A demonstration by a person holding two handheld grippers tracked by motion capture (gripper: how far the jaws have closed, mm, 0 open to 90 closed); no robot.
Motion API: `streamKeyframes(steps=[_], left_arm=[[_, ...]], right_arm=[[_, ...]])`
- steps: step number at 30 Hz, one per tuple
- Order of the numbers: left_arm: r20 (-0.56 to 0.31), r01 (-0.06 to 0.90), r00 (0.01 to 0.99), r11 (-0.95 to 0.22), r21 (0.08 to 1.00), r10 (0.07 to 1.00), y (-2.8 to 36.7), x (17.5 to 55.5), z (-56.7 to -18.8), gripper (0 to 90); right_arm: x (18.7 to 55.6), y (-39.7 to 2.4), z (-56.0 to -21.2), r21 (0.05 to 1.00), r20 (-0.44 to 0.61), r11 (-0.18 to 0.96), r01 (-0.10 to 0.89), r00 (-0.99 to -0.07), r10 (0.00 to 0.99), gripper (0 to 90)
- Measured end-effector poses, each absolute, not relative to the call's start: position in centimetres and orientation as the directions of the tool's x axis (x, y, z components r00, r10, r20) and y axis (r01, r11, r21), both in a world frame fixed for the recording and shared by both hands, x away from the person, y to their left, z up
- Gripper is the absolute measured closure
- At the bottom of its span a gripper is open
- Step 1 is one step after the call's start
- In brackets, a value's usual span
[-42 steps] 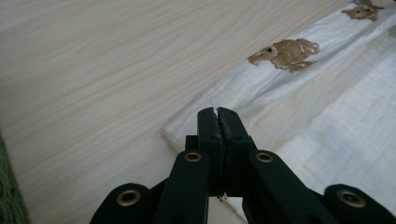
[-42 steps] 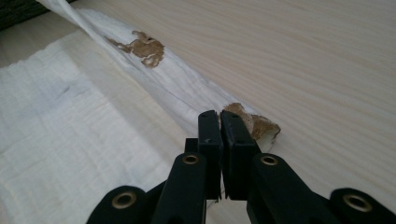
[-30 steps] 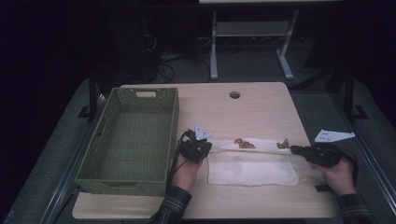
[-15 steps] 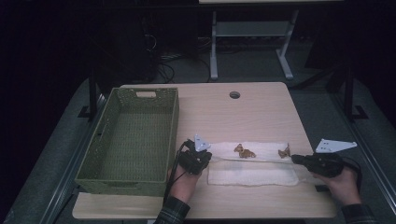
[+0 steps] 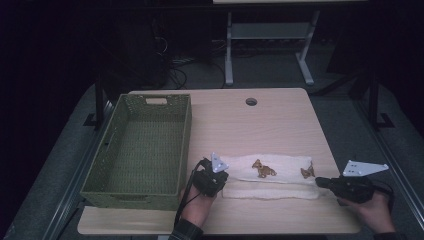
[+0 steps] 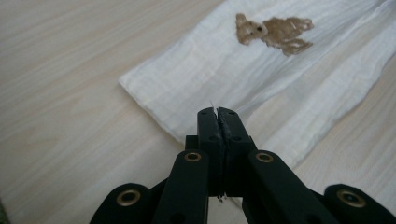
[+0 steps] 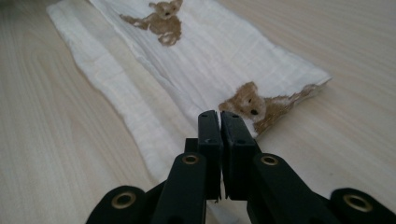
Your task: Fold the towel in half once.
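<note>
High view: both hands have drawn toward the near edge of the table (image 5: 280, 120) since a second ago, and the top layer of the cloth (image 5: 270, 175) now lies folded over toward the near side, narrower than before.
Meaning: the fold looks nearly laid (a release seems the likely next step).
Left gripper (image 5: 212, 181): clenched on the cloth's left near corner, a wisp of fabric showing between the jaws.
Right gripper (image 5: 325, 182): clenched at the cloth's right end, apparently pinching its edge.
Cloth: flat on the table between the two tongs, right of the green basket (image 5: 145, 150), bear prints facing up.
</note>
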State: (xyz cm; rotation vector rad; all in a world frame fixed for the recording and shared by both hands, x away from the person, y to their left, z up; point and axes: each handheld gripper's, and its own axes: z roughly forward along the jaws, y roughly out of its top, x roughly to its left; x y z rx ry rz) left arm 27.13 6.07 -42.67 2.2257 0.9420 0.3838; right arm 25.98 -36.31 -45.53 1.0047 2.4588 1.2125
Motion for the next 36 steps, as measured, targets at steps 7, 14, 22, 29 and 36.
streamKeyframes(steps=[7, 14, 22, 29, 36], left_arm=[[-0.008, 0.522, 0.715, -0.527, 0.671, 0.699, 6.3, 26.6, -42.8, 88.6], [-0.025, 0.533, 0.726, -0.538, 0.653, 0.687, 6.6, 26.2, -43.1, 88.6], [-0.063, 0.561, 0.751, -0.585, 0.585, 0.658, 6.5, 26.0, -44.8, 88.5], [-0.062, 0.557, 0.755, -0.589, 0.586, 0.652, 6.6, 26.1, -44.7, 86.9], [-0.051, 0.533, 0.749, -0.555, 0.639, 0.66, 6.4, 26.6, -43.6, 67.5]], right_arm=[[24.9, -36.3, -45.8, 0.76, 0.092, 0.437, 0.481, -0.745, 0.661, 86.8], [24.2, -36.5, -45.9, 0.762, 0.11, 0.431, 0.483, -0.753, 0.649, 86.8], [24.4, -36.2, -46.8, 0.713, 0.137, 0.469, 0.521, -0.76, 0.636, 86.5], [24.5, -36.4, -46.9, 0.71, 0.147, 0.47, 0.524, -0.763, 0.63, 84.0], [25.1, -36.6, -46.0, 0.745, 0.153, 0.427, 0.512, -0.755, 0.638, 65.8]])
